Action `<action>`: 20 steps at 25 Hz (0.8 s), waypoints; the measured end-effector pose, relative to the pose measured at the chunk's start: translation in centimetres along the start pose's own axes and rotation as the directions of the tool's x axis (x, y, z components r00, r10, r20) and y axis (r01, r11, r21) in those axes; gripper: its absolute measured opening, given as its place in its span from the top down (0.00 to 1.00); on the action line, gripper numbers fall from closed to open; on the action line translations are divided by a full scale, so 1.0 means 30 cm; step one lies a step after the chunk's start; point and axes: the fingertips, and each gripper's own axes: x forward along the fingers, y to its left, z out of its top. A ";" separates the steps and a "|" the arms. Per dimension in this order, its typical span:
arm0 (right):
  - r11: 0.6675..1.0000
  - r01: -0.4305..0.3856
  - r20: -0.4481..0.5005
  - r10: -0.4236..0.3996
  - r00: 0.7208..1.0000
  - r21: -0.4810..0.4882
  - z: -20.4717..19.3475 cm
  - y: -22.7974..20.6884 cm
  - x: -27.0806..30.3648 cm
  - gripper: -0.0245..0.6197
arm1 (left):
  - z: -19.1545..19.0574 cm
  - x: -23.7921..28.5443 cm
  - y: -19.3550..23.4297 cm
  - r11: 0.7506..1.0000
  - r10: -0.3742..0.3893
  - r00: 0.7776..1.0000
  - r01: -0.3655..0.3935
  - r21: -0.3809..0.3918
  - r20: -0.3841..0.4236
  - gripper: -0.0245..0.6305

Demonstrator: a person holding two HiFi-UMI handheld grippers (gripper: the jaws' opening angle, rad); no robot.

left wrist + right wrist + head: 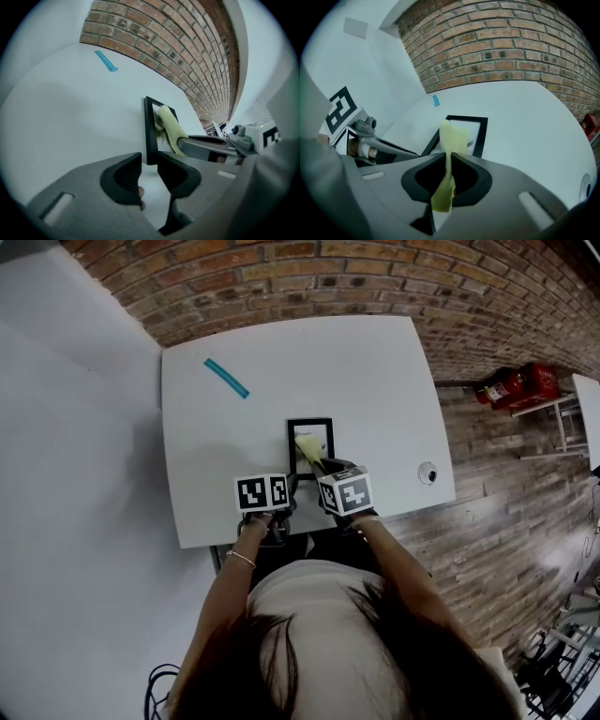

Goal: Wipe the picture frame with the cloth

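We see the black picture frame [325,439] lying flat near the front edge of the white table [356,362]; our yellow cloth [453,136] rests on its glass, pinched tight in the right gripper [449,161]; the left gripper [150,161] is clamped on the frame's near left corner; a teal strip [226,378] lies well apart, toward the brick wall [375,277].
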 end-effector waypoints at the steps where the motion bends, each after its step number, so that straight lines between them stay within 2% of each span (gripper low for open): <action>1: 1.000 0.007 0.003 -0.007 1.000 0.007 -0.002 -0.012 -0.006 0.90 | 0.000 0.001 0.000 1.000 0.000 1.000 0.000 0.000 0.000 0.80; 8: 0.999 0.032 0.019 -0.032 0.999 0.042 -0.006 -0.065 -0.033 0.90 | -0.002 0.003 0.000 1.000 0.002 1.000 -0.002 0.004 -0.001 0.80; 20: 0.999 0.000 0.075 -0.003 0.997 0.043 0.046 -0.054 -0.087 0.90 | 0.001 0.002 0.007 1.000 0.006 1.000 -0.006 0.002 0.009 0.80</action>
